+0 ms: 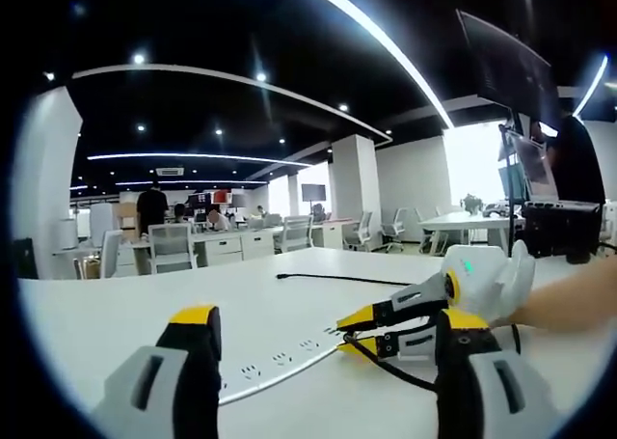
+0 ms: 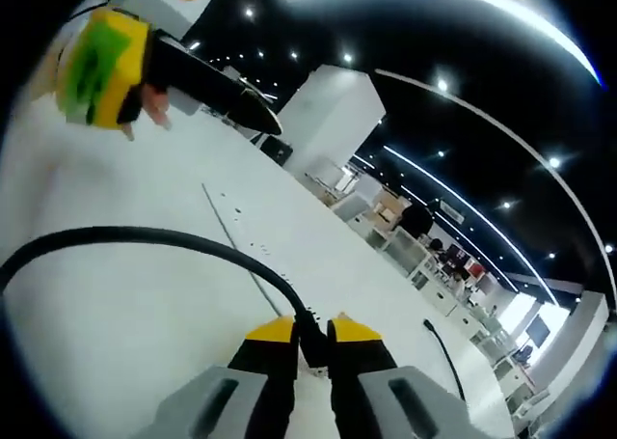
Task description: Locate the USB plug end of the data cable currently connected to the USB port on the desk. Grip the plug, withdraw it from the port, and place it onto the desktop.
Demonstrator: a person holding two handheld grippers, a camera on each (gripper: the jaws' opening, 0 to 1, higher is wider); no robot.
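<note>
A black USB plug sits between the yellow fingertips of my right gripper, which is shut on it. Its black cable arcs away to the left over the white desk. In the left gripper view the right gripper comes in from the right, its tips at the end of the recessed socket strip, with the cable trailing below. I cannot tell whether the plug is still seated in the port. My left gripper hovers wide open above the desk, holding nothing.
A second black cable lies further back on the white desk. The left gripper and a hand show at upper left in the right gripper view. Monitors stand at the right; office desks and chairs lie beyond.
</note>
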